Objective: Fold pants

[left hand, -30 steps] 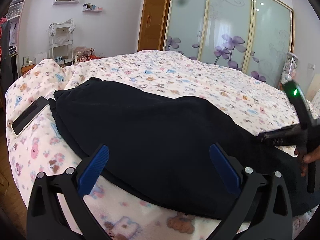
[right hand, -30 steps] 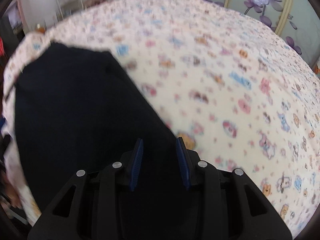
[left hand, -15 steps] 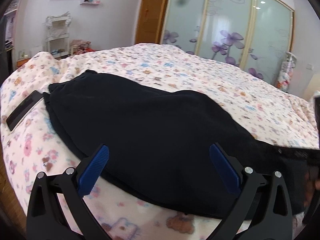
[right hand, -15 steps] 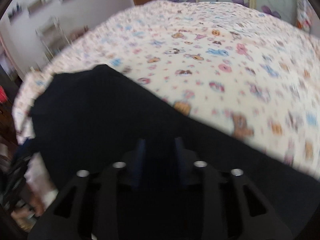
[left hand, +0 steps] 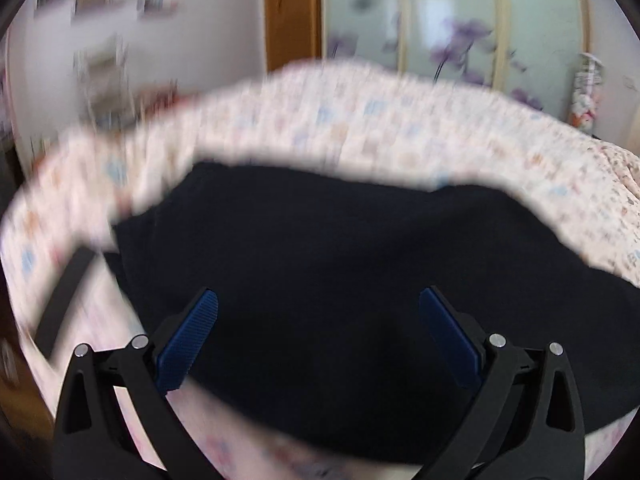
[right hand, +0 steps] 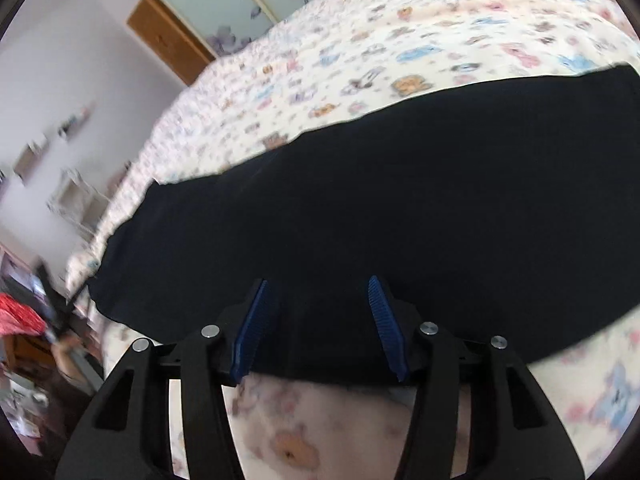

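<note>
Black pants (left hand: pixel 340 240) lie spread flat across a bed covered by a cartoon-print blanket (left hand: pixel 360 128). My left gripper (left hand: pixel 318 294) hovers over the near half of the pants, open wide, with nothing pinched between its blue pads. In the right wrist view the pants (right hand: pixel 400 200) run as a long dark band across the blanket (right hand: pixel 400 40). My right gripper (right hand: pixel 317 280) is over their near edge. Its jaws are opening; cloth lies below the gap, and the pads do not press on it.
A flat black slab (left hand: pixel 64 300) lies on the blanket at the bed's left edge. Behind the bed stand a flowered sliding wardrobe (left hand: pixel 440 20), a wooden door (left hand: pixel 292 12) and a white shelf unit (left hand: pixel 104 76). Blurred clutter with something red (right hand: pixel 20 316) sits beyond the bed's left edge.
The right gripper's jaws have spread from a narrow gap to a wider one, and it has rolled and swept along the pants. The left gripper moved in over the pants, still open wide.
</note>
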